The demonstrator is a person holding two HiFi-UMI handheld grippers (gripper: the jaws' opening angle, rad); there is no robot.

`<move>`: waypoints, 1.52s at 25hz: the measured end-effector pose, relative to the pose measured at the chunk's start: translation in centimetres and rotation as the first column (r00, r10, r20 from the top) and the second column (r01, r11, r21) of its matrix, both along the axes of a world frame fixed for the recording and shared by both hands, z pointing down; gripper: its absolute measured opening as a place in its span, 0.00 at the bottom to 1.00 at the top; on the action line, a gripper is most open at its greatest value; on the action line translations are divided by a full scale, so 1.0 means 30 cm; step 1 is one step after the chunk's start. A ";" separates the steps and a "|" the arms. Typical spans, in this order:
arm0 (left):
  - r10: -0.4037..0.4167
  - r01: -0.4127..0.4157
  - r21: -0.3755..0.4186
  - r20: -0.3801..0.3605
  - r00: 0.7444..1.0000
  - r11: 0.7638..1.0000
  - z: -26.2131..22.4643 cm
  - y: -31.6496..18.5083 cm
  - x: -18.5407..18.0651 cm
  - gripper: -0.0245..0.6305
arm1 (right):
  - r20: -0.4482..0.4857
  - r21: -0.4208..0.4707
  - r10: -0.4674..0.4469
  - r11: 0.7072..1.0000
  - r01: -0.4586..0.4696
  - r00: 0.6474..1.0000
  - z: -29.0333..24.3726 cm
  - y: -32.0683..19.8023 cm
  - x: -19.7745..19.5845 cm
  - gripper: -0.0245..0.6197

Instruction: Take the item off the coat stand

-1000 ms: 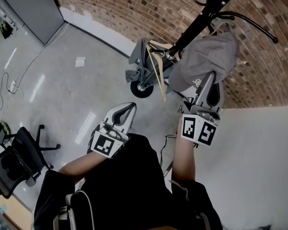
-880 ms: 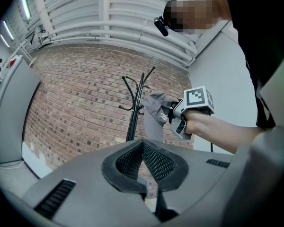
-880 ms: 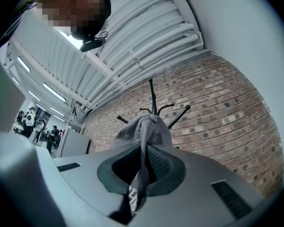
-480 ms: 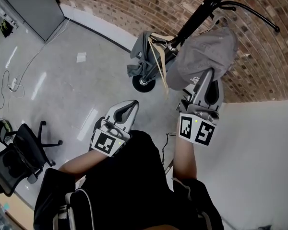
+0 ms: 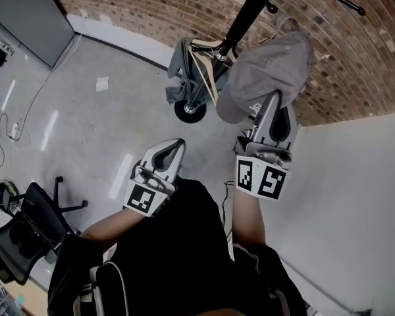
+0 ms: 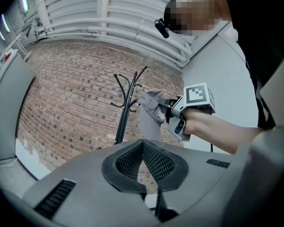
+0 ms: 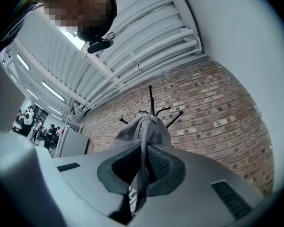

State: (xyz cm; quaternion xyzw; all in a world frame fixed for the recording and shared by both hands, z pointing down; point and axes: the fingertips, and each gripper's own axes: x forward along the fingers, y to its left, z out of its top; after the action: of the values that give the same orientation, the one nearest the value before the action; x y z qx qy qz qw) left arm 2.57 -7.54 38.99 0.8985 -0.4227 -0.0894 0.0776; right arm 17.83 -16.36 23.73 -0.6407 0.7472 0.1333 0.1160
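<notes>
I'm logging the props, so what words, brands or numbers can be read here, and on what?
"SUB": white print on the grey cap's brim, left gripper view; the rest sits behind the right gripper.
Head view shows the same print, too small to read.
The marker cubes: square patterns, no letters.

Coat stand (image 5: 240,20) at top centre, in front of brick wall (image 5: 151,5). Cap (image 5: 271,68) just right of stand pole, under hook arm. Cloth (image 5: 180,68) on stand, left of pole, lower than cap. Right tool (image 5: 278,104) below cap, cap brim between its jaws. Left tool (image 5: 174,147) left of right tool, nearer person, apart from cap and stand. Floor (image 5: 85,137) beneath. Paper (image 5: 102,83) on floor, far left of stand. Chair (image 5: 23,226) at bottom left. Wall (image 5: 355,196) at right.
</notes>
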 end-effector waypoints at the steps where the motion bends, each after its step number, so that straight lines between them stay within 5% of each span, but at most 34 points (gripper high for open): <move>1: 0.001 -0.001 0.002 -0.005 1.000 1.000 -0.010 -0.003 0.005 0.07 | 0.002 -0.003 0.006 1.000 -0.006 1.000 0.003 0.004 0.007 0.08; 11: 0.063 -0.063 -0.009 0.019 0.998 0.998 0.037 0.026 0.046 0.07 | 0.009 -0.025 0.056 0.998 -0.056 0.998 0.031 0.047 0.052 0.08; 38: 0.053 -0.053 -0.001 -0.010 0.999 0.999 0.005 -0.021 0.089 0.07 | 0.000 -0.121 0.018 0.993 -0.018 1.000 0.204 0.186 -0.014 0.08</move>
State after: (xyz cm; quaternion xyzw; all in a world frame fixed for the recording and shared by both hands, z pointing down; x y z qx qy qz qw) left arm 5.23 -8.17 39.13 0.9089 -0.3983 -0.0918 0.0826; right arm 17.41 -10.77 29.85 -0.6533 0.7480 0.0886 0.0761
